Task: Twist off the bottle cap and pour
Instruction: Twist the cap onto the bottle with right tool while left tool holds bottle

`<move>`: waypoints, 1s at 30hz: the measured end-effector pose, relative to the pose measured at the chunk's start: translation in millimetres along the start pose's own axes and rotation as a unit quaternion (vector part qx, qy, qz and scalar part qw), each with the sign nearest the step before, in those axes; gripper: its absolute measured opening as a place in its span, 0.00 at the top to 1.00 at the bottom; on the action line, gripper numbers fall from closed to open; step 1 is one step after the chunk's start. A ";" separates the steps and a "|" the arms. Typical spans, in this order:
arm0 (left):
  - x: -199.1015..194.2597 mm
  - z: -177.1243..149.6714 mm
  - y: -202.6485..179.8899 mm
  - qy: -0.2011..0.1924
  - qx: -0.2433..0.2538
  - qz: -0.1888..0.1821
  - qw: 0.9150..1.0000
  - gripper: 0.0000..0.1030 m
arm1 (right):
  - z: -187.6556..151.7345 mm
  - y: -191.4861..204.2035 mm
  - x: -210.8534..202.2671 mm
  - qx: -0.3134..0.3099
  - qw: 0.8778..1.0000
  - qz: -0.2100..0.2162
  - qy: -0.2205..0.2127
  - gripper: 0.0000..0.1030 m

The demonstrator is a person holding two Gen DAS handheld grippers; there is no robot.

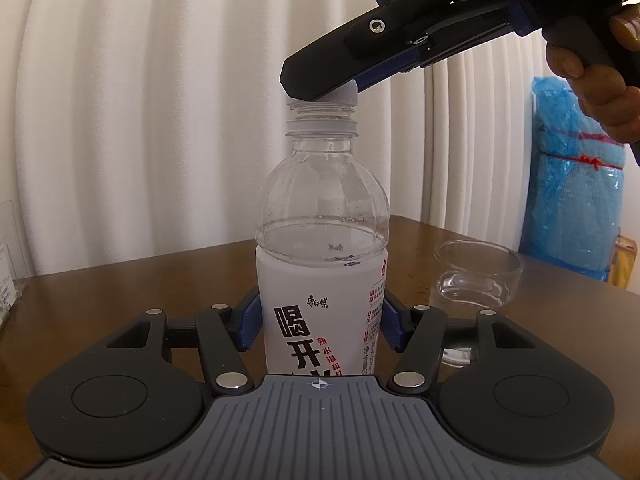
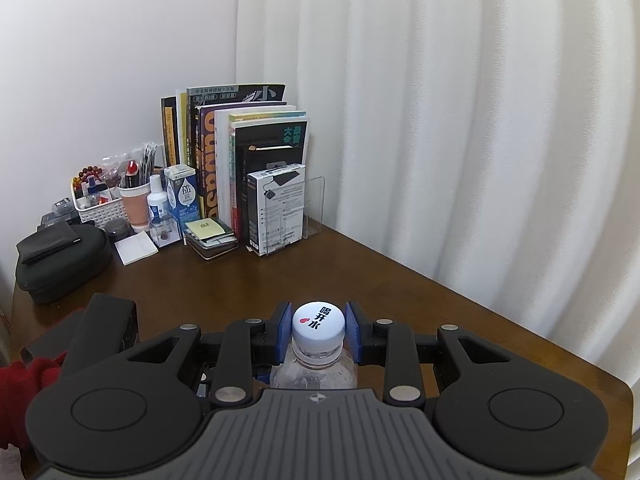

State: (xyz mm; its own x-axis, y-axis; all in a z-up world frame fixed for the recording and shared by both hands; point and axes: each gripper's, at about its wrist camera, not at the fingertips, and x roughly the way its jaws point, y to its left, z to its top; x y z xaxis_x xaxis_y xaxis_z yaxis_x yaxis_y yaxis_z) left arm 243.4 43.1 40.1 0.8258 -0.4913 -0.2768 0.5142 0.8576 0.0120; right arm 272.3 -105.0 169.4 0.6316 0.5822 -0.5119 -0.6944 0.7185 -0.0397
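Desk books [image 2: 236, 160] only right-wrist; glass [image 1: 478, 272] left-wrist

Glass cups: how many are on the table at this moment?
1. A clear glass cup stands on the table, right of the bottle in the left wrist view. Others could be hidden behind the grippers.

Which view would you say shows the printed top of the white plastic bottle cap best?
The right wrist view: the white plastic bottle cap faces it, print readable. The left wrist view shows only its lower edge under the right tool.
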 end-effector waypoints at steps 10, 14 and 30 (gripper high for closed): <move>-0.7 0.5 -1.5 0.000 0.001 0.002 1.000 0.43 | -4.9 -4.6 0.9 0.011 1.000 0.009 -0.013 0.69; 0.1 0.8 -2.8 0.002 0.002 0.002 1.000 0.43 | -7.1 -5.0 0.3 0.011 1.000 0.009 -0.020 0.69; -1.9 0.6 -4.1 0.002 0.003 0.000 1.000 0.43 | -13.6 -2.8 -2.5 0.003 1.000 0.004 -0.027 0.69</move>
State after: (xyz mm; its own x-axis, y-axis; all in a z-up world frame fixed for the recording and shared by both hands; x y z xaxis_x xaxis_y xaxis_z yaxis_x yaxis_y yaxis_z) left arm 239.9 40.4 41.1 0.8248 -0.4910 -0.2802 0.5157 0.8566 0.0169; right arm 268.0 -113.7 159.1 0.6443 0.6066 -0.4657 -0.6972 0.7162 -0.0315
